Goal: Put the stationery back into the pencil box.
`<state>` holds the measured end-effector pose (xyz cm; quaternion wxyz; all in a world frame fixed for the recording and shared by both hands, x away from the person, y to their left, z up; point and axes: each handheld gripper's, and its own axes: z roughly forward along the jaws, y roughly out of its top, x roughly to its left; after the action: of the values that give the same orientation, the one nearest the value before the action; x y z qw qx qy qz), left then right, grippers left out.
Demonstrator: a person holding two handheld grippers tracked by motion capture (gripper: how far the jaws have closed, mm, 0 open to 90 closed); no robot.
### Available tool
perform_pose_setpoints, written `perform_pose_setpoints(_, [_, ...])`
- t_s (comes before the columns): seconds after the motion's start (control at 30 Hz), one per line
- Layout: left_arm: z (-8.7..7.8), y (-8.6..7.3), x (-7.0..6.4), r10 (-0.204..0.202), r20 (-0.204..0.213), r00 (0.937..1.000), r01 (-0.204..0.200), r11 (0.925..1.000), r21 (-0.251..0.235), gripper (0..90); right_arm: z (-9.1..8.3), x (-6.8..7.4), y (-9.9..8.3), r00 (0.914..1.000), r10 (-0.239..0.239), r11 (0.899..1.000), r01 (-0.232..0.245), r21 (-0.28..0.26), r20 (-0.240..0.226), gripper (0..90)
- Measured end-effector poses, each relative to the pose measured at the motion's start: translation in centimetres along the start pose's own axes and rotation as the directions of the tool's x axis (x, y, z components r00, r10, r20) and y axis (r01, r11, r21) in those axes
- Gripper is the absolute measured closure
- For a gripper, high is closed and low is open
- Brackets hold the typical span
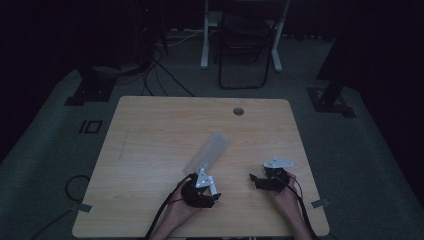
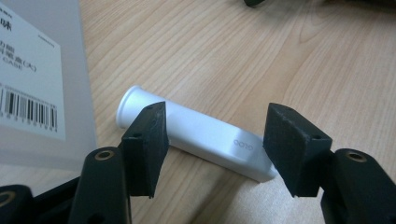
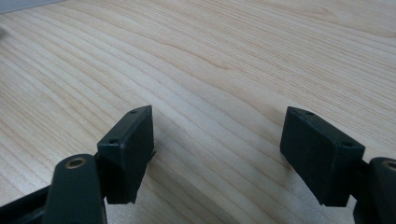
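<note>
While the white tube [image 2: 201, 135] lies flat on the wooden table [image 2: 261, 60], I hold my left gripper [image 2: 215, 144] over it with the jaws spread wide. In the left gripper view the tube runs from its flared end at centre left to its flat crimped end at lower right, passing between the two black jaws. The left jaw overlaps the tube's near edge; whether it touches cannot be determined. The right jaw stands just beside the crimped end. A clear flat case [image 2: 37, 74] with a barcode label occupies the upper left of that frame, just beside the tube's flared end.

From the high view, the case [image 1: 207, 153] lies diagonally at the centre of the table [image 1: 150, 130], with my left gripper [image 1: 204, 186] at its lower end. My right gripper [image 1: 260, 180] sits at the lower right of the frame, well apart from the case. In the right gripper view my right gripper [image 3: 217, 149] is spread wide over bare wood [image 3: 210, 65], holding nothing.
</note>
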<state>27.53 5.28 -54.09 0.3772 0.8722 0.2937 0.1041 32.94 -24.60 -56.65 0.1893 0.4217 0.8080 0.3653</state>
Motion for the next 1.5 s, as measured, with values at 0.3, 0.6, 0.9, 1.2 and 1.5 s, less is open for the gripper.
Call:
perform_pose_setpoints(0.3, [1.1, 0.4, -0.1, -0.008, -0.012, 0.9999, 0.008, 0.9998, 0.019, 37.6, 0.0, 0.0, 0.0, 1.0, 0.0, 1.0, 0.0, 0.0, 0.0, 25.8])
perform_pose_setpoints(0.6, [1.1, 0.3, -0.1, 0.023, -0.056, 0.9982, -0.021, 0.9989, 0.043, 53.5, 0.0, 0.0, 0.0, 1.0, 0.0, 1.0, 0.0, 0.0, 0.0, 25.9])
perform_pose_setpoints(0.9, [1.3, 0.1, 0.2, 0.048, -0.11, 0.9928, -0.039, 0.9957, 0.084, 65.9, 0.0, 0.0, 0.0, 1.0, 0.0, 1.0, 0.0, 0.0, 0.0, 25.8])
perform_pose_setpoints(1.2, [1.7, 0.4, 0.5, 0.021, -0.106, 0.9942, -0.012, 0.9967, 0.08, 62.3, 0.0, 0.0, 0.0, 1.0, 0.0, 1.0, 0.0, 0.0, 0.0, 25.9])
perform_pose_setpoints(1.5, [1.2, 0.1, 1.0, 0.022, -0.092, 0.9955, -0.013, 0.9954, 0.095, 70.6, 0.0, 0.0, 0.0, 1.0, 0.0, 1.0, 0.0, 0.0, 0.0, 25.9])
